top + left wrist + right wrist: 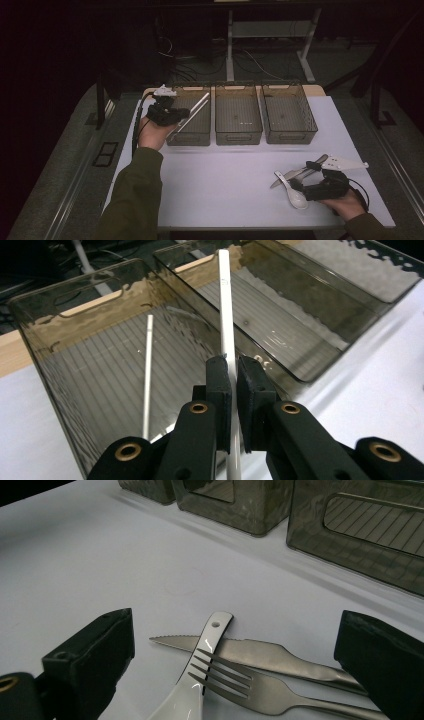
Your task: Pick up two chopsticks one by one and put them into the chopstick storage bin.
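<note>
My left gripper [234, 365] is shut on a thin white chopstick [224, 315], which runs up between the jaws and out over the bins. In the high view the left gripper [167, 112] hovers at the near left corner of the left bin [192, 135], with the chopstick [197, 104] slanting across it. A second white chopstick [148, 375] lies inside that bin. My right gripper [235, 622] stands open low over the table, with a white spoon [200, 680], a serrated knife [260, 655] and a fork [240, 677] lying crossed between its jaws, untouched.
Three smoky clear bins stand in a row at the back: left, middle [238, 132] and right [289, 135]. The spoon [295, 197] and knife [280, 181] lie near the front right of the white table [220, 185]. Dark floor and desk legs lie beyond.
</note>
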A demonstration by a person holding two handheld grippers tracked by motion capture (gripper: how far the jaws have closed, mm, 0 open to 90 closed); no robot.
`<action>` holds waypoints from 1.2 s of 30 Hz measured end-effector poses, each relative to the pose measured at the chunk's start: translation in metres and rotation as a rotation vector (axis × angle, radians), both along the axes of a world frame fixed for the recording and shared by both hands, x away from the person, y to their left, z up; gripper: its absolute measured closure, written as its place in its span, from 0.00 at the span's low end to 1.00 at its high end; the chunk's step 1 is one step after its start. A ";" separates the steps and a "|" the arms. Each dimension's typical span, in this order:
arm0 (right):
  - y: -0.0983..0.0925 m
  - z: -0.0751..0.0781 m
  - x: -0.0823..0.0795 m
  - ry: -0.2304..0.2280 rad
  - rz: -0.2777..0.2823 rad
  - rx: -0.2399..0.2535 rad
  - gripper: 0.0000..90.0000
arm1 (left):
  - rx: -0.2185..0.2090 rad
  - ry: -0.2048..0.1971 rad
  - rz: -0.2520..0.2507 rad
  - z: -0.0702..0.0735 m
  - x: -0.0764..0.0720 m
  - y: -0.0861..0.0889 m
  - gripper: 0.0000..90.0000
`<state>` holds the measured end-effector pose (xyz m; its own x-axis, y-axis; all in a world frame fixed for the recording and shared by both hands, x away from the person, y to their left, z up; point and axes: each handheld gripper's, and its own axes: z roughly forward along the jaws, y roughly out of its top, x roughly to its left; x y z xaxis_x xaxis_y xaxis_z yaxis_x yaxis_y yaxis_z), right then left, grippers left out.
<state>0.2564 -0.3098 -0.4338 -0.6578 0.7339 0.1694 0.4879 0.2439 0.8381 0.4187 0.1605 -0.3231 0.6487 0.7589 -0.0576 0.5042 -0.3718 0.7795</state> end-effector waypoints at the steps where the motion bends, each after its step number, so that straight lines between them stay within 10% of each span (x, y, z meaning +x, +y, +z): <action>1: 0.000 0.000 0.000 0.000 0.000 0.000 0.03 | 0.004 0.000 0.006 0.001 0.003 0.000 0.93; 36: -0.002 0.002 -0.001 -0.003 0.015 0.023 0.03 | -0.018 0.047 0.167 -0.042 0.095 -0.008 0.93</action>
